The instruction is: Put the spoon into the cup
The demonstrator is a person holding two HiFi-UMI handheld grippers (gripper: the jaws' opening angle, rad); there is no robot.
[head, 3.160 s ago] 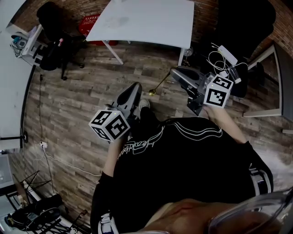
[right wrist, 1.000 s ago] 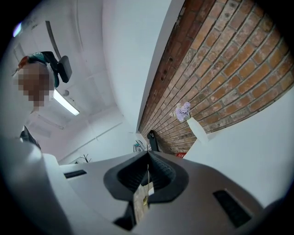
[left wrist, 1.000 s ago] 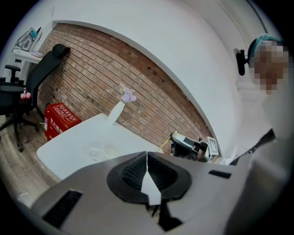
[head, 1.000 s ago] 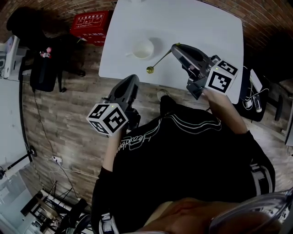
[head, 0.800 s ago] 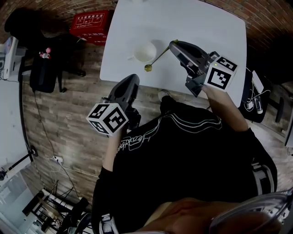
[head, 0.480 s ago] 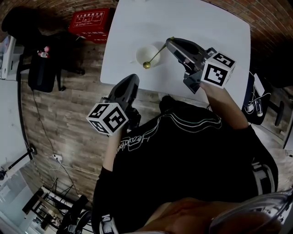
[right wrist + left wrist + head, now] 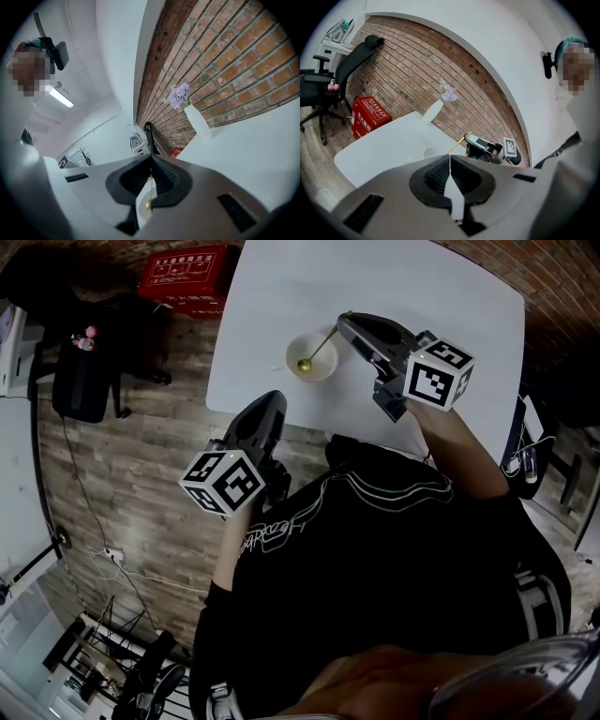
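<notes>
A white cup [image 7: 313, 358] stands near the front edge of the white table [image 7: 441, 277]. My right gripper [image 7: 346, 322] is shut on the handle of a gold spoon [image 7: 317, 348], which slants down to the left. The spoon's bowl sits over the cup's mouth, and I cannot tell whether it touches the cup. In the right gripper view the spoon [image 7: 148, 203] hangs from the right gripper [image 7: 151, 157] with the cup [image 7: 139, 208] behind it. My left gripper [image 7: 270, 411] is shut on nothing, over the floor just short of the table. Its own view shows the left gripper [image 7: 450, 158], the cup [image 7: 427, 153] and the right gripper [image 7: 486, 148].
A white vase with lilac flowers [image 7: 433, 109] stands at the table's far side against the brick wall. On the wooden floor to the left are a red box [image 7: 187, 277] and a black office chair [image 7: 82, 381]. Cables [image 7: 525, 461] lie at the right.
My right gripper has carried the spoon left and farther over the table, so the spoon's bowl has gone from beside the cup to over its mouth. The left gripper has held still.
</notes>
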